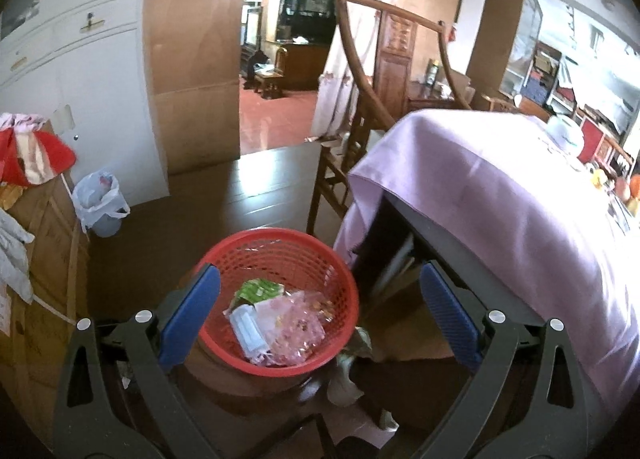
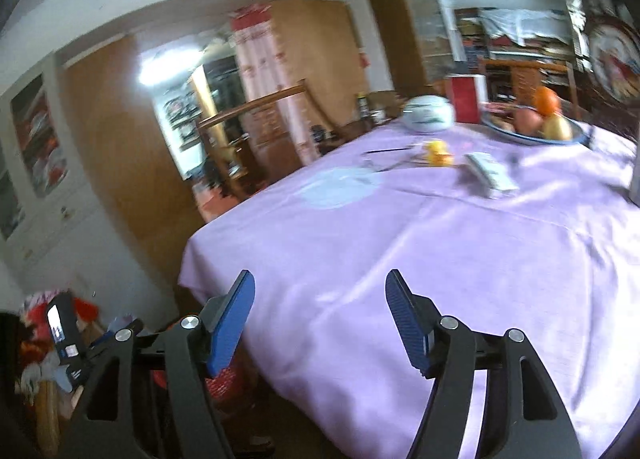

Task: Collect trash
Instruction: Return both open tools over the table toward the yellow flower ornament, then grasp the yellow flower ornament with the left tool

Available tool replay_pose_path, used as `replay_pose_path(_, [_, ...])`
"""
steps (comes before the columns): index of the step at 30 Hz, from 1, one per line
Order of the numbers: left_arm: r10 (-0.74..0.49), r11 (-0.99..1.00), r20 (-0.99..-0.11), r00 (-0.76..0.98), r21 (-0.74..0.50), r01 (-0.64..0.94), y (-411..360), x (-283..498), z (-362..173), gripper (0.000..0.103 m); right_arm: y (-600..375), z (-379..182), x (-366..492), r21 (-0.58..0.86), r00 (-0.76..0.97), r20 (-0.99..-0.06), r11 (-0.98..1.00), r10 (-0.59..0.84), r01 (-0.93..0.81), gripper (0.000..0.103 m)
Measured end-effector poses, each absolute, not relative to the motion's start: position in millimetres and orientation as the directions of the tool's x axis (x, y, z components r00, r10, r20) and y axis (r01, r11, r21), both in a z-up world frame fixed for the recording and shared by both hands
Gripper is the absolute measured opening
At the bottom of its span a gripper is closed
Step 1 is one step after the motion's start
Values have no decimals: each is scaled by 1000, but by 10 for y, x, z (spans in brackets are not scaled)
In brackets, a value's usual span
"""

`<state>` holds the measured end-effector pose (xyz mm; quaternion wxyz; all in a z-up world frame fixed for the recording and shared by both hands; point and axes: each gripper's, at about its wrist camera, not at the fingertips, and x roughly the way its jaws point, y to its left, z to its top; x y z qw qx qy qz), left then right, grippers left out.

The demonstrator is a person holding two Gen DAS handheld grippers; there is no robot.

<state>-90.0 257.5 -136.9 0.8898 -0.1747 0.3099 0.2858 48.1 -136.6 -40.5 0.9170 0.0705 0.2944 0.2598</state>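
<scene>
Nearest in the left wrist view, the left tongs (image 1: 320,315) hang spread and empty over the red basket (image 1: 224,259) on the floor beside the desk (image 1: 500,195). The basket already holds a green packet (image 1: 260,291), a pale wrapper (image 1: 250,329) and a pink printed bag (image 1: 296,323), so part of the collecting appears done. The right tongs (image 2: 320,323), also spread and empty, point across the purple-clothed desk. Farther off on the cloth lie a wrapper-like packet (image 2: 490,175), a small yellow item (image 2: 438,153) and a flat pale piece (image 2: 340,189), probably trash left to gather; blur keeps them uncertain
</scene>
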Motion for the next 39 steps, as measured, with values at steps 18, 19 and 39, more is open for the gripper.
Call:
replay_pose_path(18, [290,875,-721,629,-66,-479,1944,-517,-1395,96,-2588,-682,1156,287,742,-564,929,362,-235,74])
replay_pose_path(19, [276,885,-723,633,-65,-461,1904,-462,-1354,96,-2622,-678,1258,279,737,-575,932,355,-232,74])
replay_pose_path(39, [0,1000,-723,691,7,8,6,2070,-215,96,-2990,-906,1948,237,686,-663,953,300,-187,78])
